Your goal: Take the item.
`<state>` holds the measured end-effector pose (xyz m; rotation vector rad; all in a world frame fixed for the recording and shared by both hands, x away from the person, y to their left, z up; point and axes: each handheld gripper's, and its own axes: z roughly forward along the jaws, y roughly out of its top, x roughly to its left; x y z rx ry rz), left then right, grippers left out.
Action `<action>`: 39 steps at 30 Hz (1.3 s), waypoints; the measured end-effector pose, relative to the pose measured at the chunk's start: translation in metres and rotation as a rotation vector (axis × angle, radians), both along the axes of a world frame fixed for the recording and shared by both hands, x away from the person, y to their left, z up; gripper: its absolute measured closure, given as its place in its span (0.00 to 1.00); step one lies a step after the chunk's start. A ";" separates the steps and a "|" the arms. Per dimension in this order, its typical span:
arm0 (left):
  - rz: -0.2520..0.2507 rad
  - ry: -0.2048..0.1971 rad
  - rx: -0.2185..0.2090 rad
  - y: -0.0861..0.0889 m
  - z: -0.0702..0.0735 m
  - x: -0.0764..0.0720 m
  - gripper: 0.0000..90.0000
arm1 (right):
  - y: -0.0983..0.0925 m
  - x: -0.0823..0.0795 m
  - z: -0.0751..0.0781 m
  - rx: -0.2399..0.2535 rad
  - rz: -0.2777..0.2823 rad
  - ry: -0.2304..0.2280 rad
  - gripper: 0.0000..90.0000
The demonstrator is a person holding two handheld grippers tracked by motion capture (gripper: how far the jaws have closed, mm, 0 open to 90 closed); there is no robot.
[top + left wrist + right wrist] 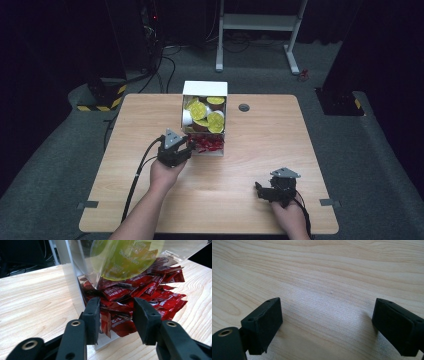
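A white-and-clear dispenser box [205, 89] stands at the middle of the wooden table [260, 145]. Its upper part holds several cups with yellow lids [208, 118], one lid [125, 257] looming close in the left gripper view. Red packets [208, 144] fill its low front tray. My left gripper [193, 145] reaches into that tray from the left. In the left gripper view its jaws [116, 312] stand partly apart with red packets [120, 307] bunched between them, and I see no firm pinch. My right gripper [260, 190] rests near the front right, open [327, 322] over bare wood.
A round cable hole [244, 107] sits in the table right of the box. Behind the table stand a white desk frame [260, 22] and a yellow-and-black striped base [102, 97]. Cables trail off the table's front edge from both grippers.
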<state>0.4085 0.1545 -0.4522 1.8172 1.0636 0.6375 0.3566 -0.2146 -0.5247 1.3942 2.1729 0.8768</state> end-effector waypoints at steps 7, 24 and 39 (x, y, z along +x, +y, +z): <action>0.002 -0.013 0.007 0.001 -0.001 -0.003 0.73 | 0.000 0.000 0.000 -0.001 0.002 -0.002 0.10; -0.002 -0.046 0.025 0.002 0.002 -0.014 0.76 | 0.000 0.000 0.000 -0.001 0.002 -0.001 0.10; -0.015 -0.069 0.007 0.008 0.003 -0.030 0.77 | 0.000 0.000 0.000 0.000 0.001 -0.003 0.11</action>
